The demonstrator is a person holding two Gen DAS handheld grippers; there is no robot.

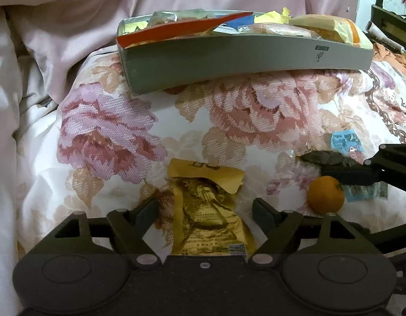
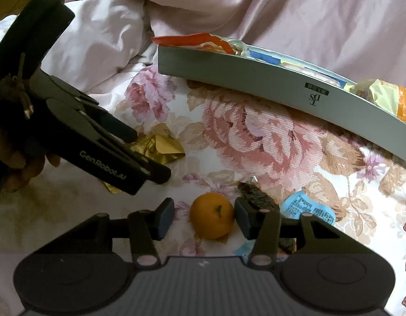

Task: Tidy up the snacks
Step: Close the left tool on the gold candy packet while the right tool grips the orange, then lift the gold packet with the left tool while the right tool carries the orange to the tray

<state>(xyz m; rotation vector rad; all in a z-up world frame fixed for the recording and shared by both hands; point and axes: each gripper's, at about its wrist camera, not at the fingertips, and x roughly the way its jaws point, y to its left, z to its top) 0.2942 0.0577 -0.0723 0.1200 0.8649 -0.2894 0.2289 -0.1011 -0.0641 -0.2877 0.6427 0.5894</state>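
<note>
A grey tray (image 1: 229, 60) full of snack packets rests on the floral bedspread, also in the right wrist view (image 2: 255, 79). My left gripper (image 1: 205, 214) is open around a gold foil packet (image 1: 208, 210) lying on the spread; the packet (image 2: 163, 146) and that gripper (image 2: 149, 155) also show in the right wrist view. My right gripper (image 2: 204, 217) is open with a small orange (image 2: 212, 214) between its fingers, near the right finger. The orange (image 1: 326, 194) and the right gripper's fingers (image 1: 347, 176) show at the right of the left wrist view.
A dark seaweed-like snack (image 2: 258, 197) with a blue-labelled clear wrapper (image 2: 308, 208) lies just right of the orange. Rumpled pink sheets (image 2: 281, 8) rise behind the tray. Cluttered items (image 1: 392, 42) sit at the far right.
</note>
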